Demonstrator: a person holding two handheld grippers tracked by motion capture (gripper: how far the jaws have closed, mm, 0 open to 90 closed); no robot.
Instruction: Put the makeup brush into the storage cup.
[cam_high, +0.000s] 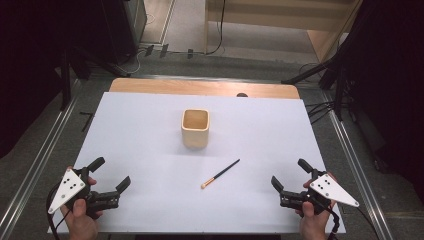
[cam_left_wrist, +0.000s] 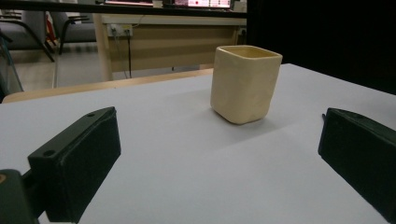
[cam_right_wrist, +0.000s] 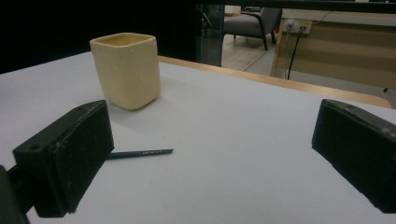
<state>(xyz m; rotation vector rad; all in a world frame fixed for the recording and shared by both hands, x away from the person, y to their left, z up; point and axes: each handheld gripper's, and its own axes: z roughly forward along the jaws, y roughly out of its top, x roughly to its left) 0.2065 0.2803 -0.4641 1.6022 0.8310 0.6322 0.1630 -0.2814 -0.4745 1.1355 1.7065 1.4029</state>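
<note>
At the near edge of the white table (cam_high: 150, 150), the left gripper (cam_high: 111, 173) sits by the near left corner and the right gripper (cam_high: 289, 172) by the near right corner — each with jaws spread wide around nothing, each held by a hand cut off at the bottom of the high view. Between them and a little farther in lies a thin dark brush (cam_high: 220, 174), its pale tip toward the near edge; in the right gripper view its near end is hidden behind one jaw. Farther still, about mid-table, a cream square cup (cam_high: 195, 128) stands upright — its inside is hard to make out.

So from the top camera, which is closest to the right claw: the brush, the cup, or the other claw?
1. Makeup brush, lying just to its left.
2. Square beige cup, farther up the table at the middle.
3. Left claw, across the near edge.
Both measured from the right claw.
</note>
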